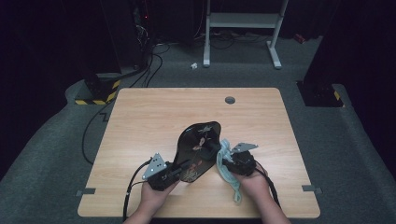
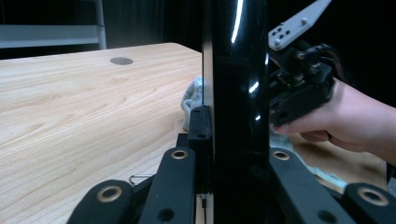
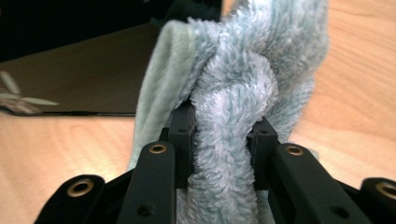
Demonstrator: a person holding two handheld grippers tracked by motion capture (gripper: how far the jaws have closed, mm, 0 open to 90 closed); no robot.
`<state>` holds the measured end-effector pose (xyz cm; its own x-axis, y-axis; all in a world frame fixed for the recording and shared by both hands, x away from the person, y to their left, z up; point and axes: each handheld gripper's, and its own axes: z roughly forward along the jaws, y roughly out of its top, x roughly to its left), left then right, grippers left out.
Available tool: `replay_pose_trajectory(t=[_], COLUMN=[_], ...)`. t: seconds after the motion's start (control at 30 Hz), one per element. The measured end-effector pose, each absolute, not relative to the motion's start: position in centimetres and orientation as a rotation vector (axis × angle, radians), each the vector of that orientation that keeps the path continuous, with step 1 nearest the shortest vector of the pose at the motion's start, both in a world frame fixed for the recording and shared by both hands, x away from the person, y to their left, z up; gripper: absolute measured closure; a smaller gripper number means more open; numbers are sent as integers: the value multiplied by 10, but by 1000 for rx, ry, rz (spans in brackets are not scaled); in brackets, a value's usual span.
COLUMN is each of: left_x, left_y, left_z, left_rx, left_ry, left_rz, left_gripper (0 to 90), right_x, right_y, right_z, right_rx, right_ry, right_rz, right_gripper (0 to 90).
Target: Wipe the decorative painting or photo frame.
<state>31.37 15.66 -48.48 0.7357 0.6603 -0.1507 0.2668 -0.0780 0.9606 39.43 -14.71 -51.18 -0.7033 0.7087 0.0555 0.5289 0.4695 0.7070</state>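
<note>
A glossy black lacquered tray (image 1: pixel 198 144) with a flower pattern stands tilted on its edge above the table. My left gripper (image 1: pixel 180 168) is shut on its near rim. In the left gripper view the tray (image 2: pixel 236 93) is edge-on between the jaws of the left gripper (image 2: pixel 236 140). A pale blue-green fluffy cloth (image 1: pixel 228 173) is bunched in my right gripper (image 1: pixel 219 151), which is shut on it beside the tray's right face. The right gripper view has the cloth (image 3: pixel 233 93) squeezed between the pads of the right gripper (image 3: pixel 224 135), with the tray's dark surface (image 3: pixel 70 79) to the left.
The wooden table (image 1: pixel 154 116) has a round cable hole (image 1: pixel 229 100) near its far edge. A white frame (image 1: pixel 243 21) stands on the floor beyond. In the left gripper view, the other hand (image 2: pixel 345 121) holds the right gripper (image 2: pixel 299 88) close behind the tray.
</note>
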Motion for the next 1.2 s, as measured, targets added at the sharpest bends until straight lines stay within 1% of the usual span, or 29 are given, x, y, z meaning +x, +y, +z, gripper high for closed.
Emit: replay_pose_trajectory(t=[0.1,0.27,0.37,0.57,0.77,0.87,0.97,1.2], left_x=[314,313,314,313,314,313,313,313], left_y=[157,156,156,156,156,156,156,156], left_z=[-485,-485,-485,-485,-485,-485,-485,-486], left_rx=[1658,1656,1657,1658,1658,1656,1654,1652], left_ry=[752,755,756,758,760,762,761,762], left_rz=[385,385,383,383,376,379,380,377], left_gripper=[803,802,802,800,801,801,801,802], right_x=[386,358,348,357,380,390,386,357], right_y=[-148,-142,-136,-141,-150,-149,-141,-126], right_z=[-513,-514,-514,-513,-513,-512,-512,-512], right_rx=[1072,990,954,1050,1143,1157,1093,965], right_ry=[2477,2528,2511,2454,2367,2367,2420,2465], right_rz=[1091,1146,1109,1084,1037,1018,1034,1023], right_gripper=[697,700,696,681,654,674,691,699])
